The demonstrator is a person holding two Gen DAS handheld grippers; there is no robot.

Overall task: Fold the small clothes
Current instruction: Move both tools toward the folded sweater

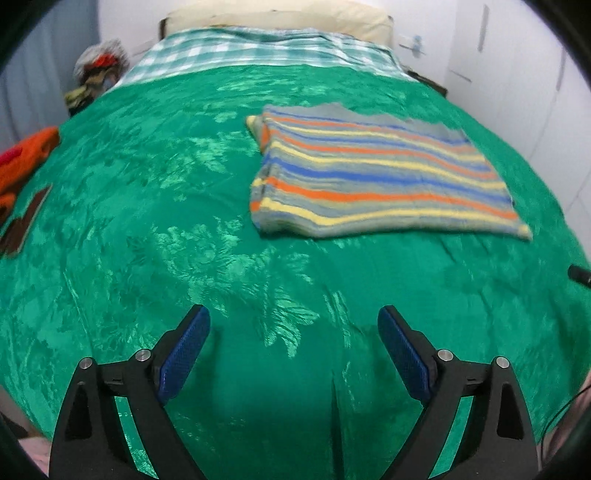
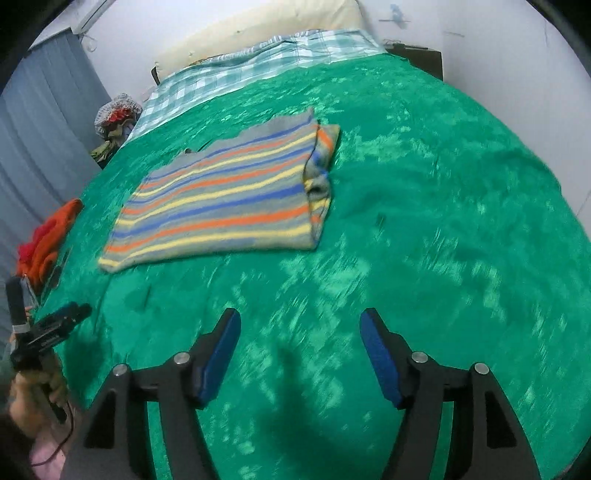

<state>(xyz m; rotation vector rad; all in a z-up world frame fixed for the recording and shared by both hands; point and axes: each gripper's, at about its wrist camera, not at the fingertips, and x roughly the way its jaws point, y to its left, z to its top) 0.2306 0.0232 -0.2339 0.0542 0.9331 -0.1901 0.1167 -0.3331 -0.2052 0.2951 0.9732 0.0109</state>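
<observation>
Closest to me, both tools hang over the near part of the bed with nothing in them. The left gripper (image 1: 293, 325) has its jaws spread wide and only the green bedspread (image 1: 155, 206) shows between the blue pads. The right gripper (image 2: 300, 328) is likewise released, its jaws apart over bare cover.

Further up the bed lies the striped sweater (image 1: 376, 173), resting flat on the bedspread, well apart from both tools. It looks partly folded to me: its outline is a neat rectangle and no sleeve hangs loose, so I judge the sides have been turned in. What seems left is to halve it again and set it aside, then start on the next garment. An orange garment (image 2: 51, 236) waits crumpled at the left edge of the bed.

Beyond that, a checked sheet (image 1: 258, 48) and a pale pillow (image 1: 280, 14) sit at the head, with a heap of mixed clothes (image 1: 98, 70) off the bed's far left corner.

The right wrist view shows the sweater's folded-under edge bunched on its right side (image 2: 319, 173), and the person's hand (image 2: 37, 391) holding the left tool. The left wrist view shows a dark flat thing (image 1: 26, 221) beside the orange garment; it is too blurred to name.
</observation>
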